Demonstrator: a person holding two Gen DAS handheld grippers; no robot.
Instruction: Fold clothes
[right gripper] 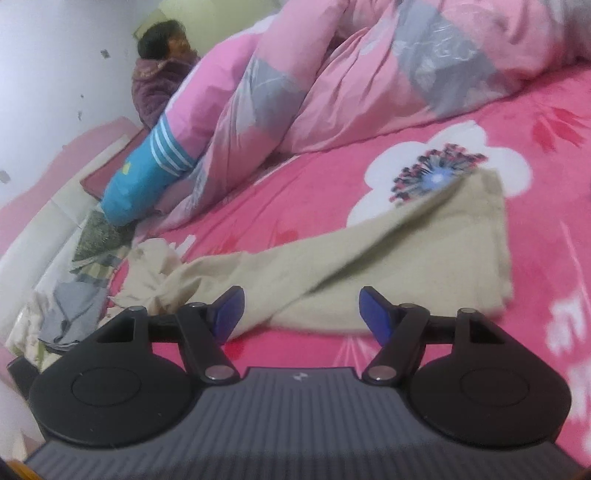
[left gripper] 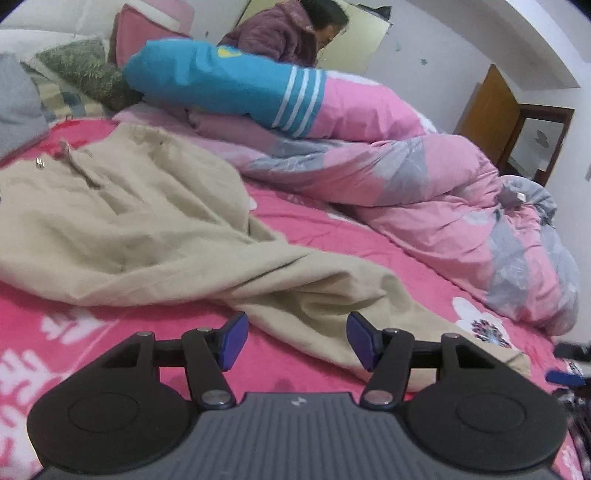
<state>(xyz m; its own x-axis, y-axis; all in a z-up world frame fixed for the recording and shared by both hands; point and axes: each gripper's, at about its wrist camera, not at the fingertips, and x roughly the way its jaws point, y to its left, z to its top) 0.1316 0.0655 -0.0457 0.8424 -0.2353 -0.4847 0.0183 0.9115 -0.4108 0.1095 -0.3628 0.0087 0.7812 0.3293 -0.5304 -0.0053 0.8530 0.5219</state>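
Note:
Beige trousers [left gripper: 122, 221] lie crumpled on a pink flowered bedsheet [left gripper: 332, 229], waist at the far left and one leg running to the near right. My left gripper [left gripper: 297, 339] hangs open over that leg, its blue pads [left gripper: 234, 339] apart and not pressing on the cloth. In the right wrist view the same leg [right gripper: 369, 266] stretches across the sheet, with its hem [right gripper: 491, 240] by a white flower print. My right gripper [right gripper: 302, 314] is open just before the leg's near edge, nothing gripped between its pads [right gripper: 375, 314].
A bunched pink and grey duvet [left gripper: 424, 192] fills the far side of the bed, with a blue striped bolster [left gripper: 229, 85] on it. A person in a purple jacket [left gripper: 280, 33] sits behind. Loose clothes [right gripper: 70, 310] lie at the bed's head. A wooden cabinet [left gripper: 491, 107] stands at the wall.

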